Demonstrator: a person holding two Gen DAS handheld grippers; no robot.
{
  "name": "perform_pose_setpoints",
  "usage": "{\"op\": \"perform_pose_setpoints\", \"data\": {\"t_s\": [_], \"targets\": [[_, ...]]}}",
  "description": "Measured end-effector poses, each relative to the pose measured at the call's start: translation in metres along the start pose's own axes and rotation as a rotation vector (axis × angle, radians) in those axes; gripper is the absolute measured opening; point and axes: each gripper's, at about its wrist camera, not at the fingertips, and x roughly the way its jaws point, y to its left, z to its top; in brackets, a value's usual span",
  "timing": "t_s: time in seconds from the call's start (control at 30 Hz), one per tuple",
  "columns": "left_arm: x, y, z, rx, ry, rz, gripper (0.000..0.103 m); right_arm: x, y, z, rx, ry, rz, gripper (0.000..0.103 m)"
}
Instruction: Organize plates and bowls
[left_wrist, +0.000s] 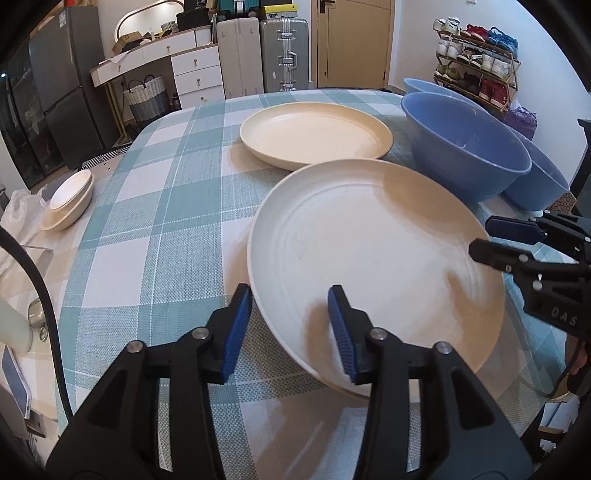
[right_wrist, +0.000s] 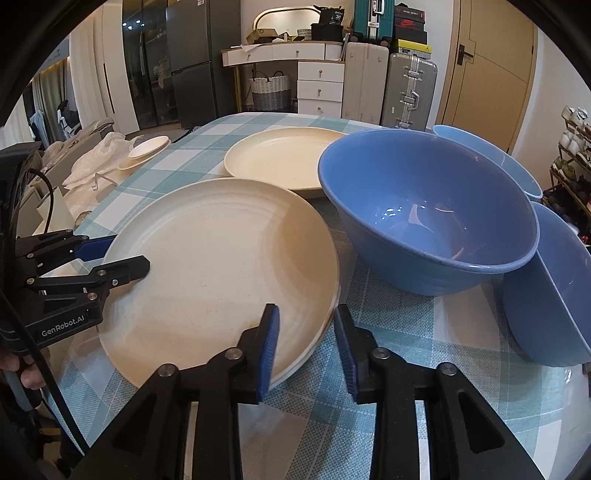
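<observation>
— How is the left gripper (left_wrist: 291, 328) held?
— It is tilted downward, jaws parted, nothing pressed by the pads.
— And the right gripper (right_wrist: 306, 347)?
— It is tilted likewise, jaws parted. A fingertip (right_wrist: 31, 378) is seen on the left gripper's handle.

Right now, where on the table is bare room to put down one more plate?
Free: the checked cloth between the near plate and the small dishes. Crowded: the right side, where the far plate and blue bowls touch or overlap.
</observation>
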Motion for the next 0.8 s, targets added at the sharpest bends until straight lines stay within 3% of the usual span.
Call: {"op": "perform_pose_setpoints", "data": {"t_s": [0.03,0.13,0.23,0.47,0.53,0.57,0.8], "targets": [[-0.003,0.001,0.001,-0.004,-0.007,-0.003,0.05,-0.003,0.0,0.001,0.005,-0.013,0.01,0.054],[-0.012,0.005,0.005,-0.027,-0.031,-0.01,0.072,-0.013,-0.001,0.002,0.005,-0.04,0.029,0.071],[-0.024,0.011,0.011,-0.048,-0.059,0.0,0.076,-0.025,0.003,0.005,-0.02,-0.069,0.035,0.086],[-0.053,0.018,0.022,-0.07,-0.115,0.008,0.082,-0.051,0.005,0.014,-0.045,-0.118,0.043,0.097],[-0.06,0.02,0.025,-0.078,-0.129,0.002,0.091,-0.06,0.003,0.018,-0.032,-0.136,0.057,0.101],[-0.064,0.02,0.026,-0.085,-0.137,0.002,0.102,-0.065,0.002,0.021,-0.033,-0.143,0.06,0.101],[-0.087,0.022,0.038,-0.092,-0.179,0.005,0.101,-0.096,-0.003,0.041,-0.053,-0.201,0.072,0.102]]}}
